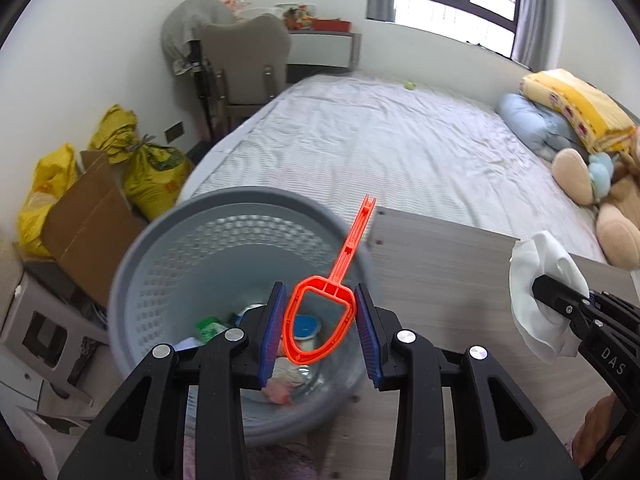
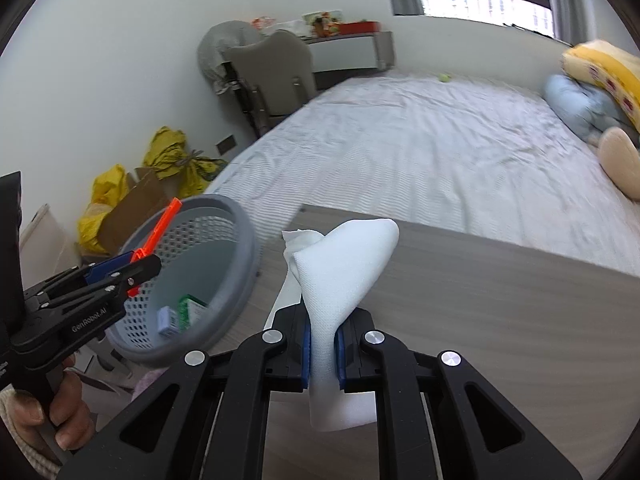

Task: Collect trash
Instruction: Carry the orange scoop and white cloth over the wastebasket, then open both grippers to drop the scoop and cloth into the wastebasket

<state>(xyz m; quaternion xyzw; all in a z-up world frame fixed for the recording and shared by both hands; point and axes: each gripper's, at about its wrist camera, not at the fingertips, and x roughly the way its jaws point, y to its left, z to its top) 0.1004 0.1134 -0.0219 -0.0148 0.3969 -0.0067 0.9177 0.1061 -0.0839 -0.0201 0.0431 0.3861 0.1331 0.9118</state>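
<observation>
Over grey basket (image 1: 224, 240) | left claw (image 1: 320, 328) grips orange plastic piece (image 1: 320, 320) | right claw (image 2: 323, 354) clamps white tissue (image 2: 340, 272) | bed (image 1: 380, 140) behind

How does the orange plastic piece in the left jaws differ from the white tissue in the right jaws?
The orange plastic piece is rigid, a loop with a long straight handle; the white tissue is soft and crumpled. The orange piece hangs over the grey basket; the tissue is over the wooden tabletop. The left gripper stands wider than the right gripper, which pinches nearly shut. Both are gripped.
</observation>
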